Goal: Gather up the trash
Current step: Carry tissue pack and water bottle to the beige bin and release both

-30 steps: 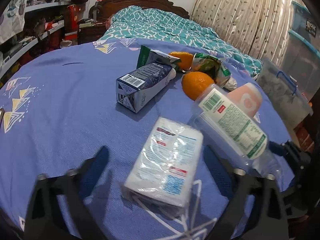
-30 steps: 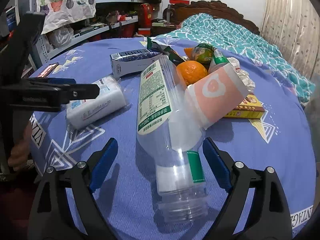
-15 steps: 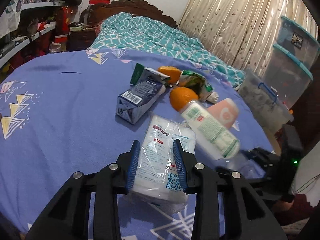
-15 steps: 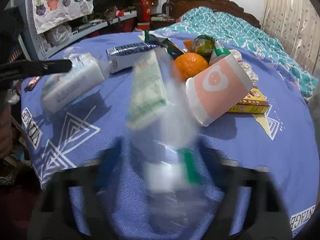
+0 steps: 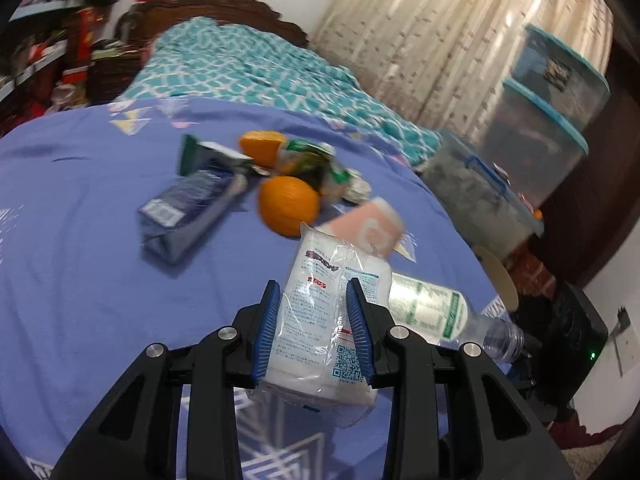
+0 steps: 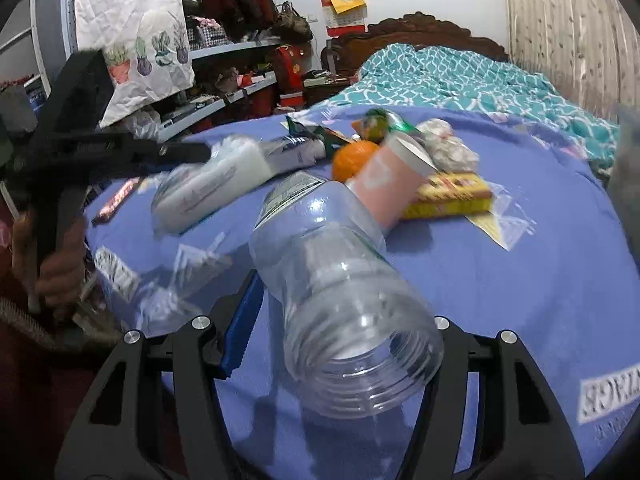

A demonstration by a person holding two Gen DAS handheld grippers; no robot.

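Observation:
My left gripper (image 5: 316, 320) is shut on a white tissue pack (image 5: 328, 312) in clear wrap and holds it lifted above the blue tablecloth (image 5: 80, 240). My right gripper (image 6: 340, 320) is shut on a clear empty plastic bottle (image 6: 336, 272) with a green-and-white label, tilted up with its open mouth toward the camera. The bottle also shows in the left wrist view (image 5: 436, 308), and the tissue pack in the right wrist view (image 6: 212, 184). A pink paper cup (image 6: 384, 176) lies on the cloth just behind the bottle.
On the cloth lie a dark blue carton (image 5: 188, 212), oranges (image 5: 288, 204), a green wrapper (image 5: 312, 160), a yellow box (image 6: 452, 196), crumpled white wrap (image 6: 448, 148) and a chocolate bar (image 6: 116, 200). Clear storage bins (image 5: 520, 152) stand right; a bed (image 5: 256, 64) lies behind.
Both grippers closed from open: left on the tissue pack, right on the bottle. Both items have been lifted off the cloth and tilted.

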